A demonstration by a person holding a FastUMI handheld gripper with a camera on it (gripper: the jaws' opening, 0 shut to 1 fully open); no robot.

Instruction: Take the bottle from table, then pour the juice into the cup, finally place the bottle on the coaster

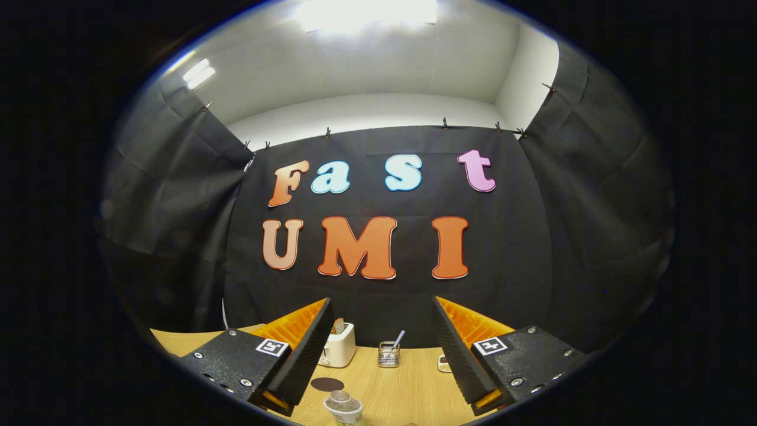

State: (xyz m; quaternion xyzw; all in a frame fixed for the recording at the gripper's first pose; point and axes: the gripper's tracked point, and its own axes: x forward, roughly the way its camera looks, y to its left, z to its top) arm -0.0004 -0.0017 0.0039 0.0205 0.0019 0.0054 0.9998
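Gripper view, gripper (381, 355) spread wide, empty, cup (343, 408) between its fingers

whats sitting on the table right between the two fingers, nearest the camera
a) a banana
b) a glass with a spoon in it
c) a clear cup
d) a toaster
c: the clear cup sits on the wooden table between the open fingers of the gripper, just by the dark round coaster; the toaster and the small glass with a spoon stand farther back by the booth wall.
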